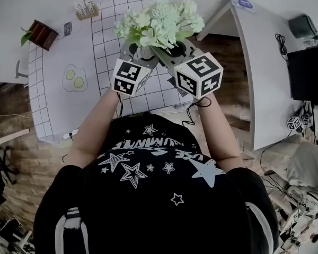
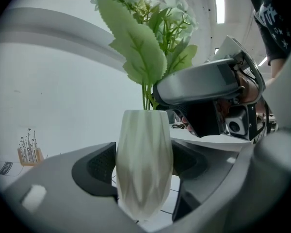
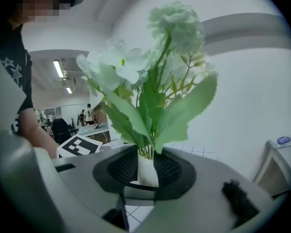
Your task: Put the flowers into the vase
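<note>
A bunch of pale green and white artificial flowers (image 1: pixel 159 20) stands with its stems in a white faceted vase (image 2: pixel 144 164); in the head view the blooms hide the vase. My left gripper (image 2: pixel 144 171) is shut on the vase body, a black pad against each side. My right gripper (image 3: pixel 146 166) reaches in from the opposite side at the vase mouth. The green stems (image 3: pixel 148 152) pass between its pads, which stand slightly apart and do not press them. In the left gripper view the right gripper (image 2: pixel 160 93) sits just above the vase rim, beside the stems.
The vase stands on a white checked mat (image 1: pixel 108 41) on a white table. A fried-egg picture (image 1: pixel 74 78), a small brown planter (image 1: pixel 41 34) and a card box (image 1: pixel 85 7) lie to the left. A second white table (image 1: pixel 265 62) stands at the right.
</note>
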